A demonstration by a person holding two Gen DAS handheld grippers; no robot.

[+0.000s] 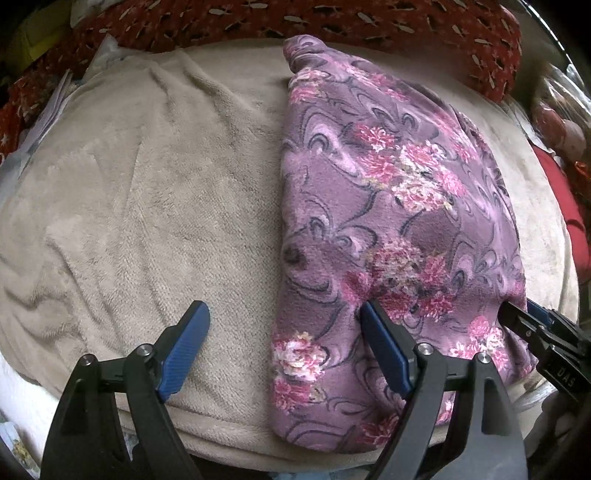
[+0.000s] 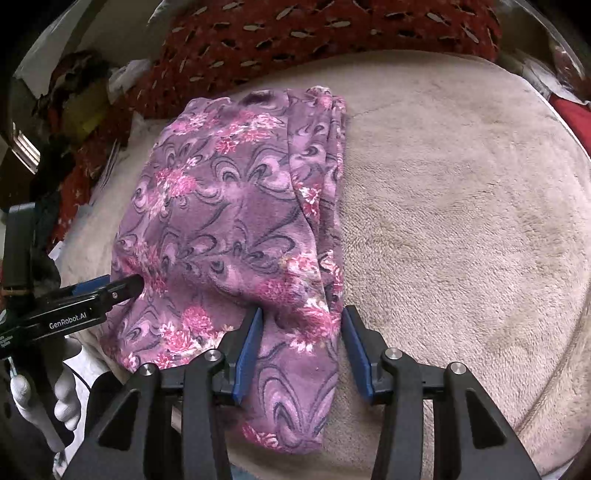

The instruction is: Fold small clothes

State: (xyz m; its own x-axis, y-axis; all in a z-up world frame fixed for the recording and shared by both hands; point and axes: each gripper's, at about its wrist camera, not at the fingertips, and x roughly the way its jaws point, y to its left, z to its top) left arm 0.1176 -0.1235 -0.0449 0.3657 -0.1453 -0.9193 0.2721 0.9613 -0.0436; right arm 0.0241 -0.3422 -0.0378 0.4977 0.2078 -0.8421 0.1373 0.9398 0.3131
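A purple floral garment (image 1: 388,206) lies folded lengthwise on a beige fleece blanket (image 1: 147,192). My left gripper (image 1: 284,317) stands open and wide over the garment's near left edge. One of its fingers is over the bare blanket and the other rests on the cloth. In the right wrist view the garment (image 2: 229,221) runs away from me, and my right gripper (image 2: 303,321) is open astride its layered right edge, with flat cloth between the pads. The left gripper's tip (image 2: 133,284) touches the garment's left side. The right gripper's tip (image 1: 513,314) shows at the garment's right edge.
A red patterned cloth (image 2: 332,33) is heaped along the blanket's far edge. Clutter with a yellow object (image 2: 85,110) lies at the back left, and a red item (image 1: 561,206) sits at the right. A white-gloved hand (image 2: 62,387) holds the left gripper. Bare blanket (image 2: 461,221) stretches to the garment's right.
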